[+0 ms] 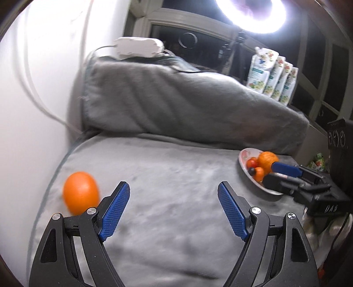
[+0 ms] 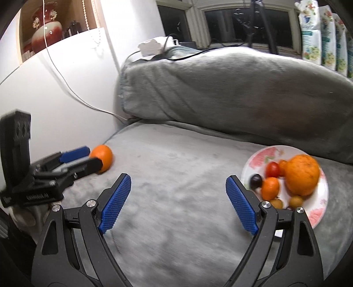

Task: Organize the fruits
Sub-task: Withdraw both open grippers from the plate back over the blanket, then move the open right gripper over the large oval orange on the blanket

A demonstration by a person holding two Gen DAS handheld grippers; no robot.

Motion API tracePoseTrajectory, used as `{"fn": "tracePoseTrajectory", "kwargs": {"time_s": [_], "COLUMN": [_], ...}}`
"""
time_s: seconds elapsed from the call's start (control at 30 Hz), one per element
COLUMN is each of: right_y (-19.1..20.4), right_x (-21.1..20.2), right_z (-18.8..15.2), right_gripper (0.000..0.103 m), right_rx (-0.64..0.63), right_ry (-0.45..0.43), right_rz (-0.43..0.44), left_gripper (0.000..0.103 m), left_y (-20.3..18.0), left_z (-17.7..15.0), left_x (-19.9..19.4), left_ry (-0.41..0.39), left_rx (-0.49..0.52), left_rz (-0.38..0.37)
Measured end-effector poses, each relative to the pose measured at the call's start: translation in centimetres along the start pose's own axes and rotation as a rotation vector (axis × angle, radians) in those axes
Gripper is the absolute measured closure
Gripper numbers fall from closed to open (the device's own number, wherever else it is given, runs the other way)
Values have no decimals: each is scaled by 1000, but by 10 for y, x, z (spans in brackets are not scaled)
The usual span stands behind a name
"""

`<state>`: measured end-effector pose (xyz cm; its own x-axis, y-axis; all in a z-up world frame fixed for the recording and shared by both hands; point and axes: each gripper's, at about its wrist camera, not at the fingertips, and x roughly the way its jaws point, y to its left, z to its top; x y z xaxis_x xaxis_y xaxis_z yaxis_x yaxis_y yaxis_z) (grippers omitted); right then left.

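Observation:
A loose orange (image 1: 80,193) (image 2: 103,156) lies on the grey blanket (image 1: 172,159) at the left, near the wall. My left gripper (image 1: 174,185) (image 2: 93,157) is open and empty, and the orange sits just outside its left finger (image 1: 114,209). A flowered white plate (image 1: 243,155) (image 2: 286,151) at the right holds a large orange (image 1: 268,160) (image 2: 302,174), a red tomato (image 2: 273,169) and several small fruits. My right gripper (image 2: 178,177) (image 1: 269,173) is open and empty, its right finger (image 2: 241,205) by the plate's near-left rim.
A blanket-covered backrest (image 2: 231,88) rises behind the seat. The white wall (image 1: 33,110) with a hanging cable (image 2: 72,88) bounds the left. A white adapter box (image 1: 139,47) lies on the backrest. Printed pouches (image 1: 271,72) stand by the window, under a ring light (image 1: 249,13).

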<state>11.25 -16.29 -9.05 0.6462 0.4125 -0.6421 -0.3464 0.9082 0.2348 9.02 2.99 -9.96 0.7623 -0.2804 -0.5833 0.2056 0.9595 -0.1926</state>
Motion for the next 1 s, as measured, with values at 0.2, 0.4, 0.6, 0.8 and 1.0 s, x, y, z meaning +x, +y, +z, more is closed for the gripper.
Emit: {"fn": "tracePoseTrajectory", "kwargs": {"time_s": [0.2, 0.4, 0.6, 0.8, 1.0], "right_y": [14, 34, 58, 76, 92], "right_x": [24, 44, 71, 102, 131], "right_z": [8, 17, 23, 26, 29], "right_gripper": [13, 13, 13, 13, 13], "right_rx": [28, 26, 14, 25, 38], "right_ry": [33, 66, 108, 164, 212], "right_rz": [61, 120, 190, 263, 329], "left_gripper": [21, 21, 22, 22, 22], "left_y": [28, 57, 80, 96, 110], "left_z": [-13, -26, -32, -33, -35], "left_x": [-6, -10, -10, -5, 4], "left_ry": [2, 11, 24, 41, 59], "left_rx": [-38, -94, -125, -149, -178], "left_rz": [49, 84, 111, 131, 136]}}
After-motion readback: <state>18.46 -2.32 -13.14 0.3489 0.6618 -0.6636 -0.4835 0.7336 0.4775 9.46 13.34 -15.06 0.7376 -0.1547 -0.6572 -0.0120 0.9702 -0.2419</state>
